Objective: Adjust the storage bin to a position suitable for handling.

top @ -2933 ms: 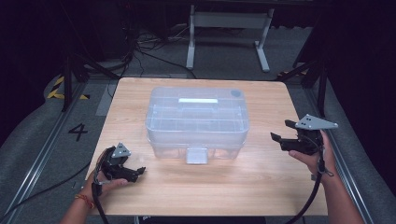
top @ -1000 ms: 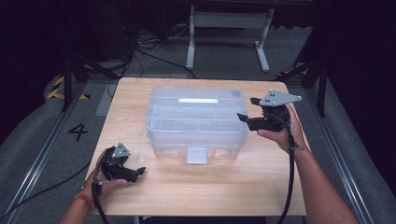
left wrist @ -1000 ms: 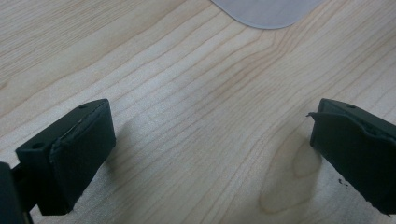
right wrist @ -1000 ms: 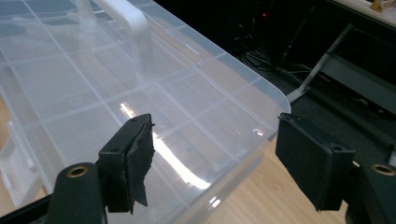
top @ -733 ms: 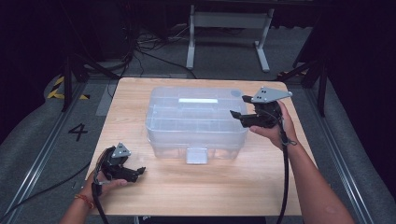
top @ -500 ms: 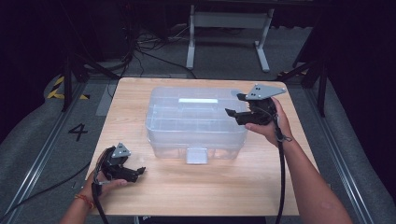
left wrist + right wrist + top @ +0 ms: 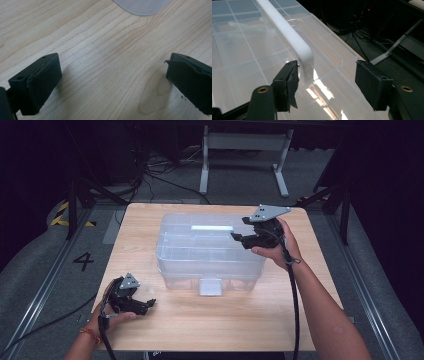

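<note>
Wooden table on a dark floor, one clear plastic bin mid-table with one white handle on its lid. Right gripper, jaws apart and just been closing with nothing pinched, should centre on that handle before squeezing. Left gripper rests wide and empty near the front edge.

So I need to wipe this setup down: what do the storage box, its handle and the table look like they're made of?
The storage box looks like clear, glossy plastic: its inner dividers show through the lid, which throws bright glare. Its handle seems opaque white plastic, smooth and moulded. The table shows pale wood grain with a knot, in a matte finish; solid wood or laminate can't be told.
</note>
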